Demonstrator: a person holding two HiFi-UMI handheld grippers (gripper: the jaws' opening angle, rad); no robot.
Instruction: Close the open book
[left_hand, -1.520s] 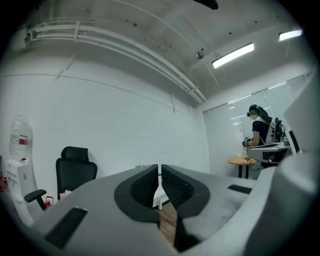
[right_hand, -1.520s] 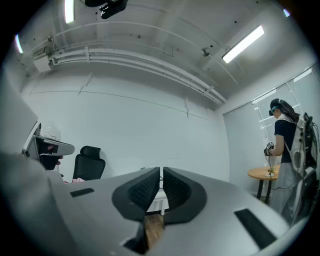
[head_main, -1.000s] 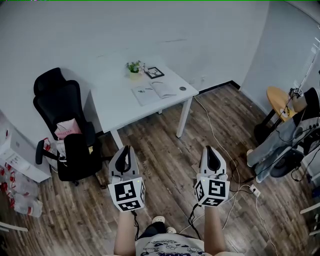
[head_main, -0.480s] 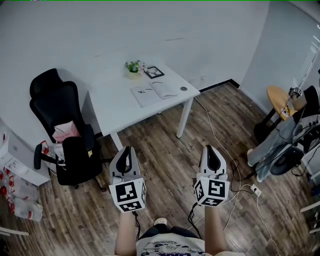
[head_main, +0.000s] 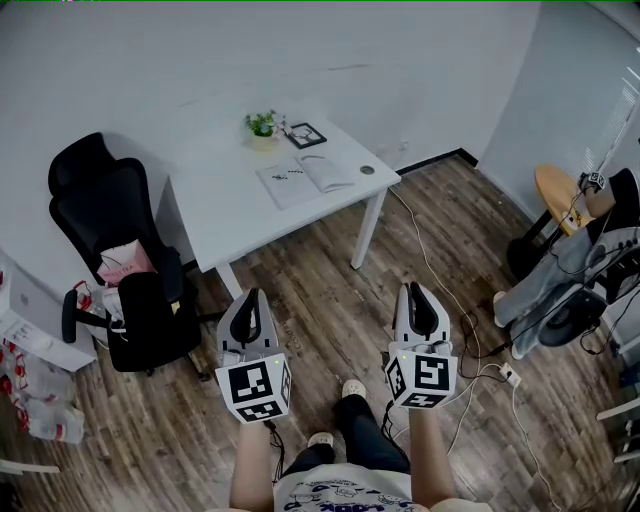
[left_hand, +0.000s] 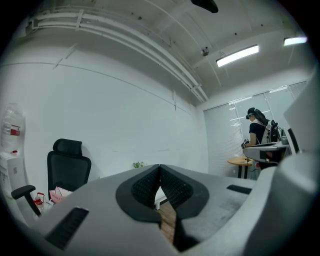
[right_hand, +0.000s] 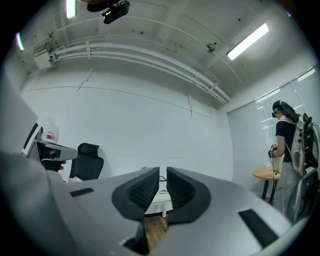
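Book (head_main: 307, 178) lying open and flat, pages up, on the white surface (head_main: 235, 215) over by the far wall; sitting toward the right-hand end of it in the head view, well apart from both tongs. Little potted plant (head_main: 262, 125) and a black frame (head_main: 306, 137) sitting just behind the book, near the wall edge; small round dark thing (head_main: 367, 170) lying just to the right of it, can't really tell what that is. Black office chair (head_main: 105, 215) standing at the left end of the surface, with something pink (head_main: 125, 262) lying on the seat.

Left tongs (head_main: 251, 296) being held out low over the wooden floor (head_main: 330, 300), pointing toward the surface; jaws pressing right together at the tips in the left gripper view, gripping nothing at all. Right tongs (head_main: 414, 289) being held alongside, pointing the same way, near the left ones but not touching; jaws pretty much closed too, only a thin slit showing between the pads in the right gripper view, with just a bit of the surface and the floor showing through it far behind.

Cables (head_main: 440, 290) trailing across the floor on the right; round wooden table (head_main: 558, 195) standing off at the right side of the room. Another person (right_hand: 286, 137) standing by that round table in both gripper views, carrying a pack on the back.
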